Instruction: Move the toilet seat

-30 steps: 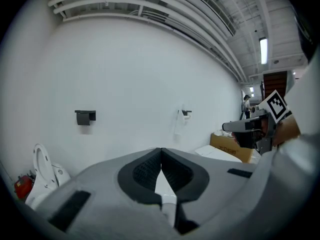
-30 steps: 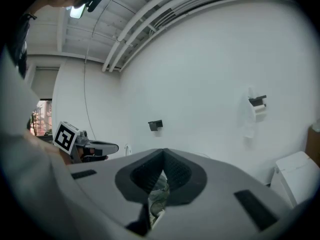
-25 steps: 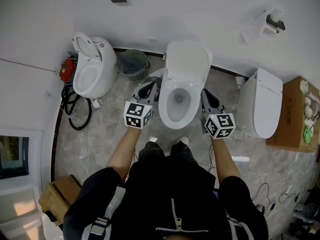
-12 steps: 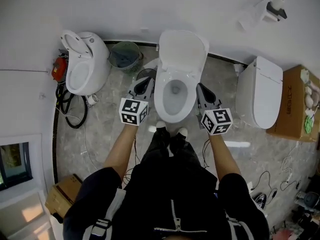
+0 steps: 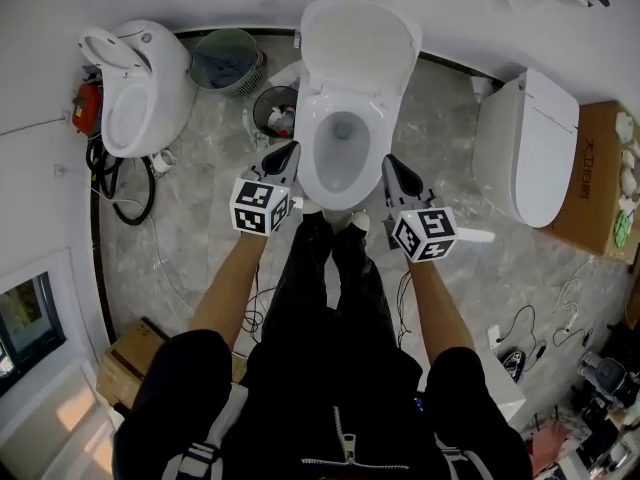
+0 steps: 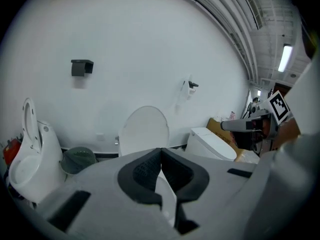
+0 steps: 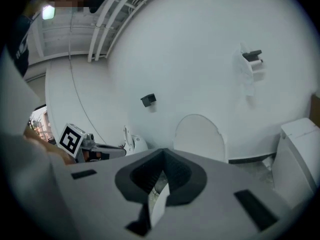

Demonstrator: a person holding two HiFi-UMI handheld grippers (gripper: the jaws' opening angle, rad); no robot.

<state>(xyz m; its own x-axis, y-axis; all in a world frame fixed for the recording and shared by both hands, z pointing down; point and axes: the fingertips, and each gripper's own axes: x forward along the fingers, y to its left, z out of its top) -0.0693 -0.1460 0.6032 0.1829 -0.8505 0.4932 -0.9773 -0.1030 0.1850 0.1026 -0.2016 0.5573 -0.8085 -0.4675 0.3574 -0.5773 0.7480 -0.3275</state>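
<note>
We hold the left tongs (image 5: 288, 150) just to the left of the middle toilet (image 5: 312, 168) and the right tongs (image 5: 390, 163) just to its right. Both are squeezed closed with nothing in them. Farther back on that toilet, the toilet seat (image 5: 358, 48) stands lifted up by the wall, a small bin (image 5: 272, 113) stands just left of the toilet, and another white toilet (image 5: 135, 88) is farther left.
</note>
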